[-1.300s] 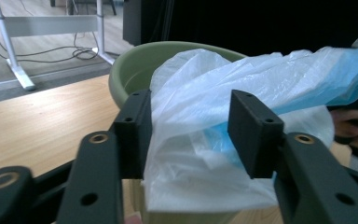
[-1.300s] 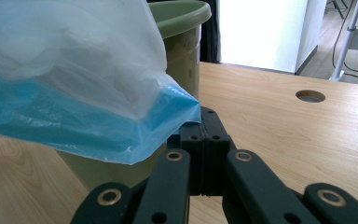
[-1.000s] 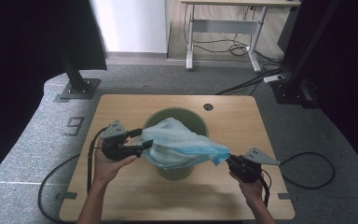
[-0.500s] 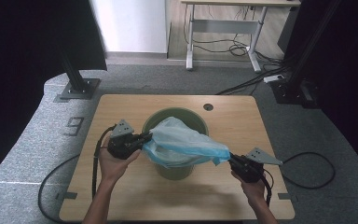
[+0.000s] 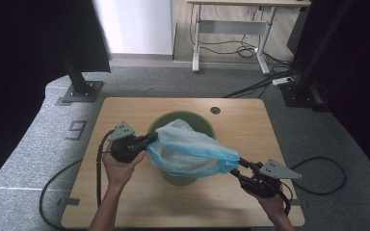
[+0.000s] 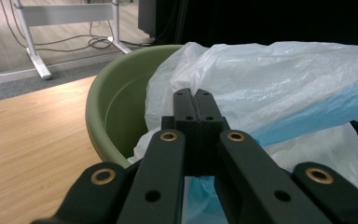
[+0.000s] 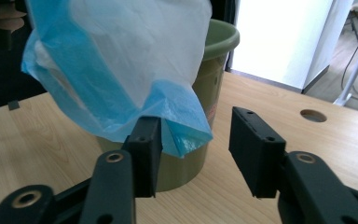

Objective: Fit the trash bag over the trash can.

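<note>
A pale blue and white plastic bag (image 5: 188,147) is stretched over a green bucket (image 5: 180,118) at the middle of the wooden table (image 5: 125,110). My left gripper (image 5: 151,139) is at the bucket's left rim, shut on the bag's left edge; in the left gripper view its jaws (image 6: 196,95) meet on the bag (image 6: 270,79) in front of the bucket (image 6: 116,102). My right gripper (image 5: 238,163) is at the bag's right corner. In the right gripper view it (image 7: 198,128) stands open, the bag's blue corner (image 7: 121,60) draped over its left jaw, the bucket (image 7: 216,42) behind.
A round cable hole (image 5: 215,110) sits in the table behind the bucket. Cables trail from both grippers off the table's sides. A white desk frame (image 5: 231,29) stands on the floor beyond, with black stands at left and right.
My left gripper has moved a little up and toward the bucket's rim, taking the bag's left edge with it. The right hand has barely shifted.
</note>
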Motion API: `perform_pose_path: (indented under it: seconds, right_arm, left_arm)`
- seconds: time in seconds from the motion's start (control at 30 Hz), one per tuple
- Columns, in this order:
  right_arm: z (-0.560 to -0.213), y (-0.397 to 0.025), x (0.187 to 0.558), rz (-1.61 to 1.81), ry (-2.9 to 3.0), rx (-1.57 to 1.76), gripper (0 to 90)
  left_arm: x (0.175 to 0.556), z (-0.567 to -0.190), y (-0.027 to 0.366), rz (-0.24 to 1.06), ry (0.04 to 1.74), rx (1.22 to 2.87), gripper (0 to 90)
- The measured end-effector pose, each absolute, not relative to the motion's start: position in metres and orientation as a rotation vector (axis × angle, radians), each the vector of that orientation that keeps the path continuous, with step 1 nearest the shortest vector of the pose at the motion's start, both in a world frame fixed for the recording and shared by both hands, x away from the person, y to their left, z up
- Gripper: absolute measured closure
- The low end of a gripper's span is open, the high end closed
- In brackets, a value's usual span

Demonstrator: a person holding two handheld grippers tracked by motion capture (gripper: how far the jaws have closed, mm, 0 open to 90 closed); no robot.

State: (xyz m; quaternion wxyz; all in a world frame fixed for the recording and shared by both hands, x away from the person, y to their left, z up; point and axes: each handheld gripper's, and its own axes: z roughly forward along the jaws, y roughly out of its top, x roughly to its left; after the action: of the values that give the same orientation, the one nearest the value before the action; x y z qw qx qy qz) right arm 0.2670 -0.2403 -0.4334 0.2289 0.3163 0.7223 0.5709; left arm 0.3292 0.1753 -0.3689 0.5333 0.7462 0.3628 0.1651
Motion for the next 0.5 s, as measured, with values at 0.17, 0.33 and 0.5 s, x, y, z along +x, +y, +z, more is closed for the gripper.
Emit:
perform_pose_path:
  seconds: [0.17,0.33,0.5]
  right_arm:
    - [-0.434,-0.255,0.267,1.525,1.995,0.906,49.6]
    - [-0.438,-0.266,0.264,1.546,1.997,0.937,49.7]
    - [-0.434,-0.253,0.252,1.592,2.030,0.851,49.6]
  left_arm:
    - [0.329,-0.368,0.179,0.397,0.884,1.754,89.8]
    - [0.329,-0.369,0.177,0.398,0.891,1.745,89.9]
    - [0.329,-0.370,0.174,0.394,0.897,1.744,89.9]
